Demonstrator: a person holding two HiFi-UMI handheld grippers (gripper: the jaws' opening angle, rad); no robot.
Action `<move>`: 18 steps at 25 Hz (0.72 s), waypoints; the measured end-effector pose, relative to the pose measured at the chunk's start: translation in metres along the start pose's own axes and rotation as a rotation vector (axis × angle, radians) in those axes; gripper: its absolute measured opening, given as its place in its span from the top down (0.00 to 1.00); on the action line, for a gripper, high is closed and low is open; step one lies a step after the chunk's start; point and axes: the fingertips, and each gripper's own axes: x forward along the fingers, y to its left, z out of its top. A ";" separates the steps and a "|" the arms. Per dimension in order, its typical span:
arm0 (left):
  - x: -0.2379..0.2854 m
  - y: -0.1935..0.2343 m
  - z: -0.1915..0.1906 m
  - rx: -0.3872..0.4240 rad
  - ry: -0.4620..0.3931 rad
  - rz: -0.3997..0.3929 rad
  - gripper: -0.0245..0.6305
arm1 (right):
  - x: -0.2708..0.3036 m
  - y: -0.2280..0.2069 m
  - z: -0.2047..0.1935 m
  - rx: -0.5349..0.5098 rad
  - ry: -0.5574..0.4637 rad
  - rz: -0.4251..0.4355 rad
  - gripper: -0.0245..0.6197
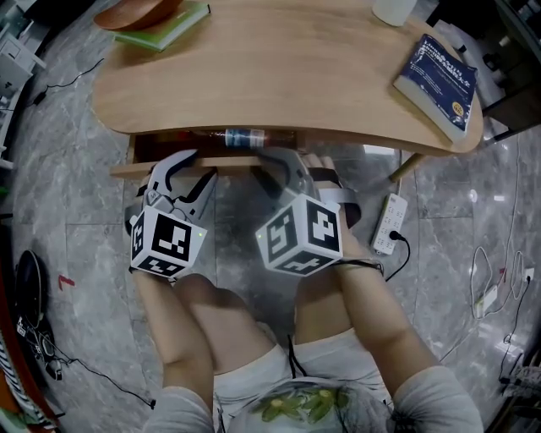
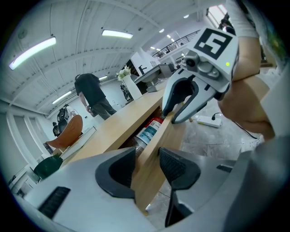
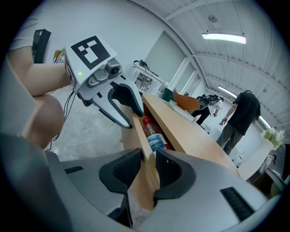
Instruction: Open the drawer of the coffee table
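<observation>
The coffee table has a light wooden top. Its drawer front stands a little way out from under the near edge, and a plastic bottle shows lying inside. My left gripper clamps the left part of the drawer front, one pad on each face of the panel. My right gripper grips the same panel further right, its pads on both faces. The left gripper view shows the bottle behind the panel; the right gripper view shows the bottle too.
A blue book lies at the tabletop's right end; a green book under an orange bowl sits at the far left. A white power strip lies on the marble floor right of my knees. A person stands beyond the table.
</observation>
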 end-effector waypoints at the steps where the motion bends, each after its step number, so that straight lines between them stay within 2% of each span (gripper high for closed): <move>1: 0.000 -0.001 0.000 0.000 -0.002 0.000 0.71 | 0.000 0.001 0.000 0.000 0.002 0.000 0.79; 18: -0.004 -0.002 0.002 -0.012 -0.044 -0.004 0.71 | -0.002 0.002 0.000 -0.003 0.017 -0.006 0.79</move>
